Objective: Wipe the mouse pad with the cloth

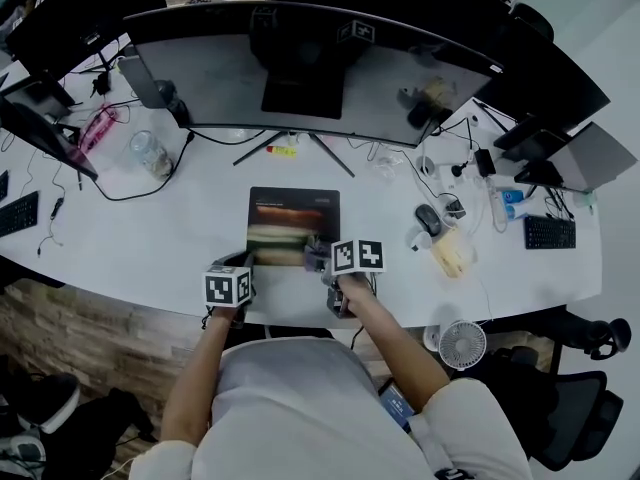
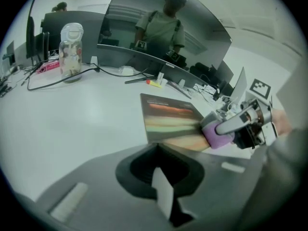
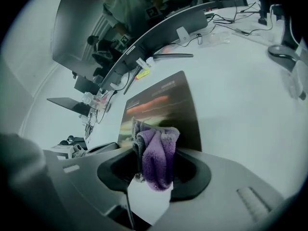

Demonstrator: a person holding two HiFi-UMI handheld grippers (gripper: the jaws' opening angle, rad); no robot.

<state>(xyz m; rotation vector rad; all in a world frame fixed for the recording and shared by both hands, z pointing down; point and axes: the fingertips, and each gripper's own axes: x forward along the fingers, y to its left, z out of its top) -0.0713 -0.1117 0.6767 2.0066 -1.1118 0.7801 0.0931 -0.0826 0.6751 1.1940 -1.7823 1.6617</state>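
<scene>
The mouse pad [image 1: 293, 225], dark with coloured stripes, lies flat on the white desk in front of the monitor stand. My right gripper [image 1: 322, 264] is over the pad's near right part and is shut on a purple cloth [image 3: 157, 154], which hangs bunched from its jaws onto the pad [image 3: 161, 107]. From the left gripper view the cloth [image 2: 217, 134] touches the pad's [image 2: 169, 118] near right edge. My left gripper [image 1: 240, 268] sits at the pad's near left corner. Its jaws [image 2: 163, 196] look shut, and the pad's corner runs out of sight under the housing.
A wide curved monitor [image 1: 310, 68] stands behind the pad on splayed legs. A glass jar [image 1: 150, 153] and cables lie to the left. A mouse [image 1: 428, 219], a yellow item [image 1: 452, 253] and a keyboard [image 1: 549, 232] lie to the right. A small fan [image 1: 462, 344] sits below the desk edge.
</scene>
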